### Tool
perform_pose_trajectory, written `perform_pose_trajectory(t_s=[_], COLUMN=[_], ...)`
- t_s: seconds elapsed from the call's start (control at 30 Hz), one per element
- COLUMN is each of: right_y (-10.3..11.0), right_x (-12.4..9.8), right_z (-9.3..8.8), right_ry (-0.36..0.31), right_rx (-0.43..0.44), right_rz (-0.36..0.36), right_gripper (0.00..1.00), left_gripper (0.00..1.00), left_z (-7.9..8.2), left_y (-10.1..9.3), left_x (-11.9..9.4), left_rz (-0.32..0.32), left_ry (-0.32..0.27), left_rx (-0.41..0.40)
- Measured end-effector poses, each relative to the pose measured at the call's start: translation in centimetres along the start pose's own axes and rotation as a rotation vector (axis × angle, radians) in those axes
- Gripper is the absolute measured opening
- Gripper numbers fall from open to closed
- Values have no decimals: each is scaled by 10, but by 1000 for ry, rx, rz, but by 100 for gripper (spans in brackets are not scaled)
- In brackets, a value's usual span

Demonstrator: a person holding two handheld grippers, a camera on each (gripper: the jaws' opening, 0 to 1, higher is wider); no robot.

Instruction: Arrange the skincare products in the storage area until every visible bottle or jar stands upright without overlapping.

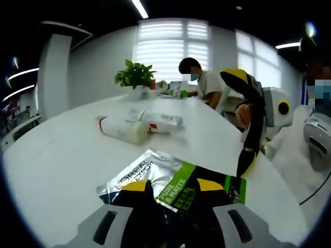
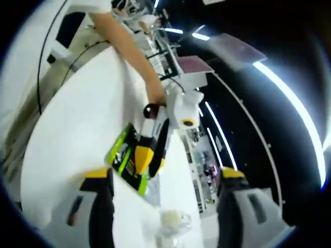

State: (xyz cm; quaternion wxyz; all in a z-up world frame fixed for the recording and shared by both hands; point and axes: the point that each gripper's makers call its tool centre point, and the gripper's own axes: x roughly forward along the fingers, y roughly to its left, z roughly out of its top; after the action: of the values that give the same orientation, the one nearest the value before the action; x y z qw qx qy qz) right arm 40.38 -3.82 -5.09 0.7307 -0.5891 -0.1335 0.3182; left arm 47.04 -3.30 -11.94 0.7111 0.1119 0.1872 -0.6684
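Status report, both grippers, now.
Left gripper shut on L'Oreal box. Right gripper open, raised off table. Two bottles lying flat beyond.

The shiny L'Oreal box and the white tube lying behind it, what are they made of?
The box looks like glossy, silvery printed cardboard: flat faces, sharp edges, light glinting off it. The white tube seems smooth plastic with a soft sheen, though it is too blurred to be sure.

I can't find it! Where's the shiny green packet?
In the left gripper view, the green packet lies flat on the white table, just past the left gripper, nearer than the two white bottles.
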Motion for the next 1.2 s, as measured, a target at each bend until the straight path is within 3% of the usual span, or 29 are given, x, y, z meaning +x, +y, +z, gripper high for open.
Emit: perform_pose_trajectory(t_s=[0.2,0.37,0.6,0.73,0.9,0.97,1.2], right_y=[-7,12,28,28,35,36,39], right_x=[2,6,9,9,14,15,17], right_z=[2,3,14,14,11,5,10], right_ry=[-28,-56,-94,-84,-68,-29,-28], right_rx=[-22,8,-48,-38,-27,-64,-106], right_rz=[-49,58,123,127,155,154,150], right_gripper=[89,67,49,47,37,35,33], left_gripper=[34,34,33,33,33,33,33], left_z=[0,1,1,0,0,0,0], left_y=[0,0,0,1,0,0,0], left_x=[0,1,2,2,2,3,2], left_rz=[-4,-6,-8,-7,-9,-8,-10], left_ry=[-6,-14,-19,-18,-21,-21,-22], left_rx=[-10,-14,-20,-22,-20,-22,-21])
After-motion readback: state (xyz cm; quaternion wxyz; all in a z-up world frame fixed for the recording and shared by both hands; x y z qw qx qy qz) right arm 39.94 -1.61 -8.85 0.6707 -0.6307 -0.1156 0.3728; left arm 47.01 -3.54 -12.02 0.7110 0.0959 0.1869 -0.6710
